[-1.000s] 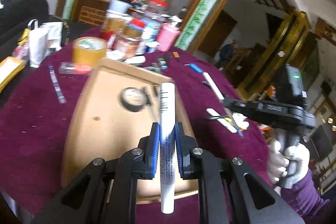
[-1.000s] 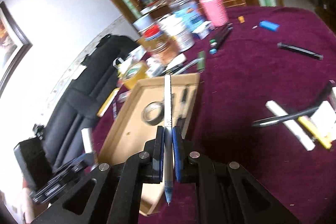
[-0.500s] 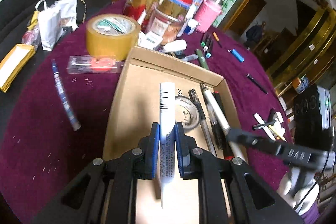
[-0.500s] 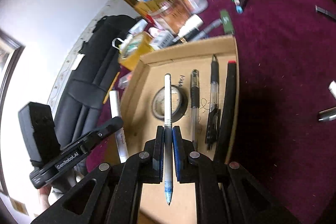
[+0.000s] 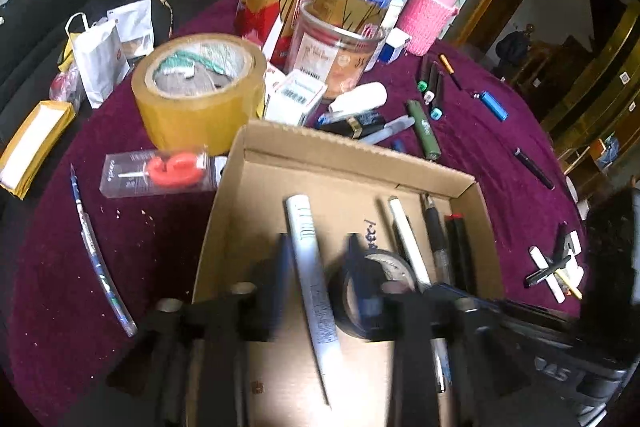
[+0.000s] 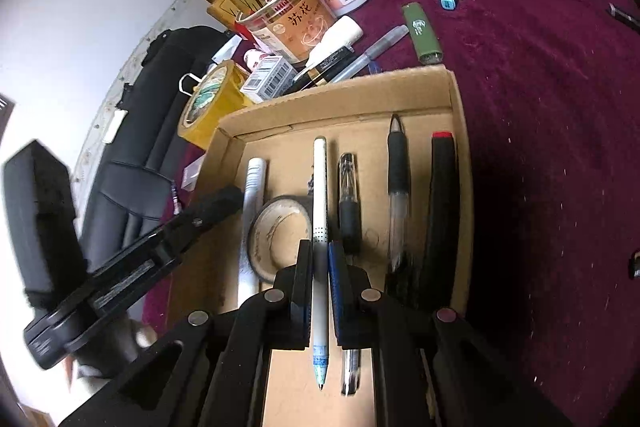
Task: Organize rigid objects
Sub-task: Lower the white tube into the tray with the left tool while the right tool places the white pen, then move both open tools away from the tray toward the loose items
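Observation:
A shallow cardboard box [image 5: 352,155] [image 6: 344,99] sits on the purple cloth. My left gripper [image 5: 320,247] is open over it; the white tube [image 5: 310,271] [image 6: 252,211] lies loose between its spread fingers on the box floor. My right gripper [image 6: 320,263] is shut on a white pen [image 6: 320,203], held low over the box. Inside lie a black tape roll [image 6: 280,235] [image 5: 380,267], a clear pen [image 6: 347,195], a black-grip pen [image 6: 398,179] and a black marker with a red tip [image 6: 442,195].
Brown packing tape [image 5: 200,87], tins and jars [image 5: 340,55], a pink bottle [image 5: 428,19] and loose pens [image 5: 424,123] crowd the cloth beyond the box. A boxed red item [image 5: 160,173] and a blue pen [image 5: 96,251] lie left. More pens [image 5: 556,267] lie right.
My left gripper has opened and let go of the white tube, which now rests in the box. My right gripper has lowered its white pen deeper over the box.

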{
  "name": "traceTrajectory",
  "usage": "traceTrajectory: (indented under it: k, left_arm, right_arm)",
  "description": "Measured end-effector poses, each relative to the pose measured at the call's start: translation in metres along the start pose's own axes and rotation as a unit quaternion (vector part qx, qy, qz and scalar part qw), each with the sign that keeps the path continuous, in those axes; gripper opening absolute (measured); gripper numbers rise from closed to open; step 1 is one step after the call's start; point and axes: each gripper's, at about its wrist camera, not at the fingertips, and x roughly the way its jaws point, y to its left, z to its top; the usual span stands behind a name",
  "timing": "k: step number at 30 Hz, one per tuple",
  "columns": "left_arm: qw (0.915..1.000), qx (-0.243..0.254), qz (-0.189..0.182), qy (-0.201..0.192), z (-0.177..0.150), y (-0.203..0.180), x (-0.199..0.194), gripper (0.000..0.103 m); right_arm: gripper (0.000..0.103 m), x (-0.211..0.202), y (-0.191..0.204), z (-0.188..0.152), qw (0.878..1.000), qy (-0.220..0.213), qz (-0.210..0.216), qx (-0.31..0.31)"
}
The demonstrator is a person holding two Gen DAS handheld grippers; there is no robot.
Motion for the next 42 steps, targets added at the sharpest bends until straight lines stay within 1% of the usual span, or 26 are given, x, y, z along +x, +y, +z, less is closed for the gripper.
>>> traceTrajectory:
  k: [1,4,5,6,7,8,10,15,17,19,20,22,23,25,27,29,31,32,33,34,36,37,39,40,41,42]
  left_arm:
    - [1.0000,-0.002,-0.005,-0.006,0.000,0.001,-0.005,0.054]
    - [0.9997,-0.004,-0.011,-0.021,-0.002,0.002,-0.018,0.057]
    - [0.9996,-0.006,-0.014,-0.026,-0.002,0.002,-0.023,0.059]
    - [0.9993,-0.012,-0.019,-0.031,-0.004,0.003,-0.027,0.064]
    - [0.9990,-0.018,-0.023,-0.035,-0.005,0.004,-0.030,0.066]
    - [0.9984,-0.028,-0.031,-0.039,-0.008,0.006,-0.034,0.066]
    - [0.9973,-0.039,-0.042,-0.046,-0.011,0.007,-0.041,0.066]
    - [0.9937,-0.048,-0.062,-0.080,-0.028,0.008,-0.074,0.066]
    - [0.9921,-0.054,-0.068,-0.091,-0.036,0.014,-0.089,0.069]
    - [0.9910,-0.058,-0.066,-0.101,-0.042,0.018,-0.100,0.070]
    - [0.9906,-0.059,-0.062,-0.107,-0.045,0.020,-0.106,0.070]
    - [0.9898,-0.062,-0.054,-0.116,-0.049,0.022,-0.115,0.070]
    - [0.9897,-0.062,-0.052,-0.118,-0.051,0.023,-0.118,0.070]
    - [0.9896,-0.063,-0.052,-0.119,-0.053,0.023,-0.123,0.070]
    - [0.9899,-0.062,-0.051,-0.117,-0.056,0.022,-0.126,0.070]
    - [0.9901,-0.058,-0.048,-0.118,-0.060,0.020,-0.129,0.071]
    - [0.9906,-0.051,-0.040,-0.120,-0.063,0.016,-0.131,0.078]
    - [0.9908,-0.048,-0.037,-0.121,-0.065,0.012,-0.130,0.079]
    - [0.9911,-0.043,-0.036,-0.121,-0.066,0.007,-0.130,0.079]
    - [0.9915,-0.038,-0.036,-0.120,-0.068,0.002,-0.130,0.079]
    - [0.9920,-0.024,-0.044,-0.116,-0.072,-0.012,-0.129,0.079]
    - [0.9920,-0.013,-0.052,-0.114,-0.075,-0.022,-0.128,0.079]
    - [0.9919,0.010,-0.063,-0.109,-0.082,-0.043,-0.128,0.079]
    - [0.9916,0.022,-0.070,-0.107,-0.085,-0.054,-0.127,0.079]
    - [0.9912,0.031,-0.074,-0.105,-0.089,-0.062,-0.128,0.079]
    - [0.9905,0.046,-0.081,-0.101,-0.092,-0.075,-0.127,0.079]
  right_arm:
    - [0.009,0.000,0.001,0.001,1.000,-0.004,-0.008,-0.004]
    - [0.009,-0.001,0.002,0.001,1.000,-0.014,-0.023,-0.010]
    - [0.010,-0.001,0.002,0.000,1.000,-0.015,-0.023,-0.012]
    - [0.011,-0.001,0.003,0.000,1.000,-0.013,-0.019,-0.013]
    - [0.011,0.000,0.002,0.000,1.000,-0.008,-0.012,-0.013]
    - [0.011,0.001,0.002,-0.001,1.000,-0.001,0.005,-0.008]
    - [0.011,0.001,0.003,-0.002,1.000,0.000,0.019,-0.003]
    - [0.011,-0.007,0.009,-0.008,0.999,-0.006,0.032,-0.012]
    - [0.011,-0.004,0.011,-0.011,0.999,0.007,0.039,-0.014]
    - [0.013,0.003,0.014,-0.013,0.999,0.019,0.038,-0.012]
    - [0.013,0.006,0.017,-0.012,0.999,0.018,0.033,-0.014]
    - [0.013,0.018,0.025,-0.004,0.999,0.027,0.015,-0.019]
    - [0.014,0.022,0.027,0.000,0.999,0.031,0.015,-0.018]
    - [0.016,0.029,0.029,0.009,0.999,0.027,0.019,-0.011]
    - [0.016,0.022,0.030,0.013,1.000,0.013,0.022,-0.007]
    - [0.016,0.000,0.028,0.011,0.999,-0.009,0.039,-0.012]
    - [0.017,-0.021,0.024,0.006,0.999,-0.027,0.038,-0.020]
    - [0.022,-0.040,0.017,0.001,0.998,-0.045,0.033,-0.028]
    - [0.031,-0.053,0.013,-0.003,0.997,-0.060,0.025,-0.034]
    - [0.036,-0.070,0.006,-0.010,0.996,-0.081,0.014,-0.042]
    - [0.059,-0.105,-0.010,-0.022,0.990,-0.127,-0.015,-0.055]
    - [0.064,-0.120,-0.018,-0.029,0.986,-0.149,-0.031,-0.061]
    - [0.079,-0.157,-0.039,-0.048,0.973,-0.203,-0.082,-0.076]
    - [0.083,-0.171,-0.047,-0.054,0.967,-0.221,-0.103,-0.079]
    - [0.089,-0.186,-0.059,-0.062,0.960,-0.239,-0.126,-0.081]
    - [0.092,-0.202,-0.074,-0.068,0.952,-0.255,-0.152,-0.078]
